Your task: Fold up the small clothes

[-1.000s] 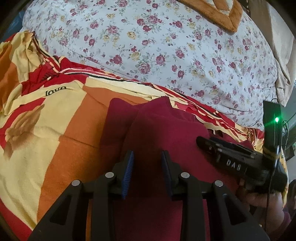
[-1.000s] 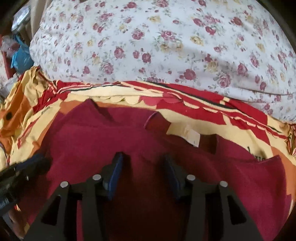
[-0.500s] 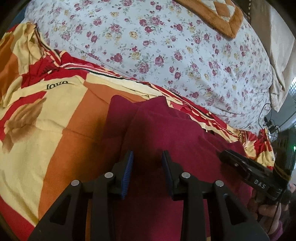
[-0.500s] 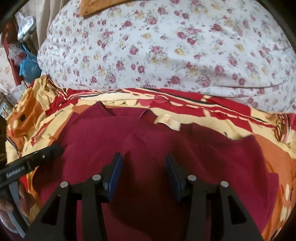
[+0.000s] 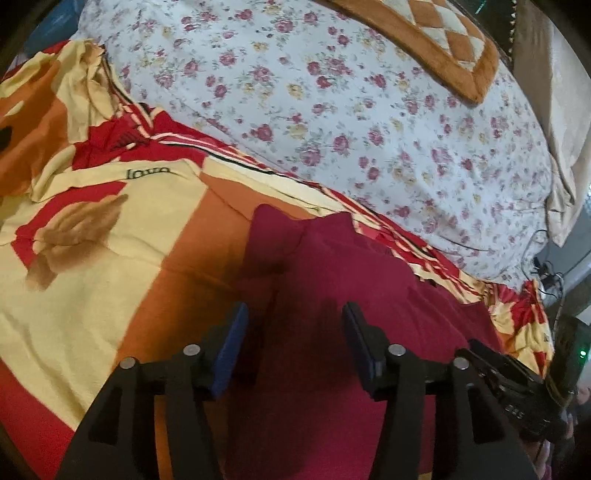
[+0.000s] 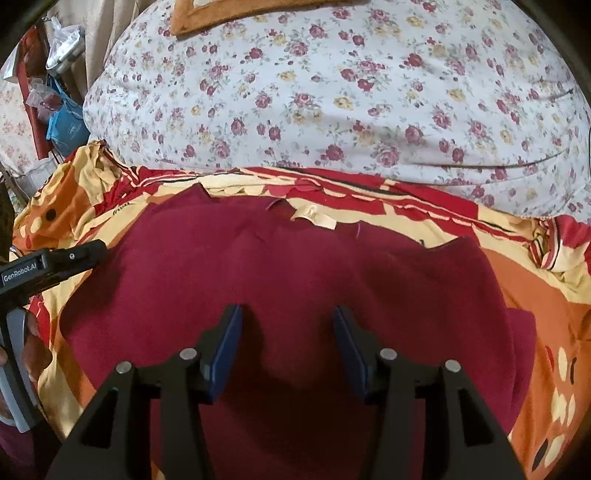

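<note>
A dark red garment (image 6: 295, 266) lies spread on the patterned bedsheet, with a cream label (image 6: 317, 218) at its far edge. It also shows in the left wrist view (image 5: 332, 288), where its left part is folded over. My left gripper (image 5: 295, 325) is open and empty above the garment's left side. My right gripper (image 6: 288, 321) is open and empty above the garment's middle. The right gripper's body (image 5: 517, 387) shows at the lower right of the left wrist view, and the left gripper's body (image 6: 48, 266) at the left of the right wrist view.
A red, orange and cream bedsheet (image 5: 92, 229) covers the bed. A bulky floral quilt (image 6: 332, 92) lies behind the garment, with an orange patterned cushion (image 5: 424, 33) on it. Bags and clutter (image 6: 59, 110) stand beyond the bed's left side.
Both grippers have pulled back and up from the garment. The left gripper's jaws have opened wider. The right gripper has moved further right, away from the left one.
</note>
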`<state>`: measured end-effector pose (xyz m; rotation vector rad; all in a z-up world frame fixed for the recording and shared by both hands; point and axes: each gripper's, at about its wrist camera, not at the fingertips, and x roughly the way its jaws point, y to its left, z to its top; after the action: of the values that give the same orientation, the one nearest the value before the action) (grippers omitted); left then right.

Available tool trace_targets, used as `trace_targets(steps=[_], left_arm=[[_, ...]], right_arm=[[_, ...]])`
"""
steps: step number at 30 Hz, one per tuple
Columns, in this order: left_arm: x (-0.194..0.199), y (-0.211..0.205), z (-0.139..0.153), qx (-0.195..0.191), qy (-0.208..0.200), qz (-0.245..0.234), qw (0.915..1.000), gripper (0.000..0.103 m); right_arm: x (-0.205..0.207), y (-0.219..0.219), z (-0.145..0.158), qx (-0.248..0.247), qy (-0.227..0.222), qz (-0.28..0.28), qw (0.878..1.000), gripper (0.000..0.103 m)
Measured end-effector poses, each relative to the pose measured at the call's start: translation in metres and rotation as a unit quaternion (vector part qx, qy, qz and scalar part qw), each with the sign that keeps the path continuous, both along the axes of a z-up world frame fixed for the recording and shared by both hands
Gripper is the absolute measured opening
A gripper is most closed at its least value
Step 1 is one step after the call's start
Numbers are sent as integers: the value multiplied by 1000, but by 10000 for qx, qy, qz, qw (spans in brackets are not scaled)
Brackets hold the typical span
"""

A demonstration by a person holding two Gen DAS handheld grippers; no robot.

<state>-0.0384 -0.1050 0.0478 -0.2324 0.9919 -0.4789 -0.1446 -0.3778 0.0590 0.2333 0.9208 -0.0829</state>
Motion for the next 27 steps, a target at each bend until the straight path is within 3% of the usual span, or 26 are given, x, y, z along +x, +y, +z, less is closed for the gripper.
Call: trace_targets(steps=[6, 20, 27], left_arm=[[9, 0, -22, 253, 312, -14, 9992, 47], [18, -10, -30, 487, 264, -100, 9984, 57], [24, -4, -30, 240, 479, -107, 9985, 57]], right_arm=[[-1, 2, -3, -12, -16, 60, 10000, 61], [13, 0, 2, 78, -99, -69, 9999, 61], [19, 4, -5, 115, -83, 15, 9999, 60]])
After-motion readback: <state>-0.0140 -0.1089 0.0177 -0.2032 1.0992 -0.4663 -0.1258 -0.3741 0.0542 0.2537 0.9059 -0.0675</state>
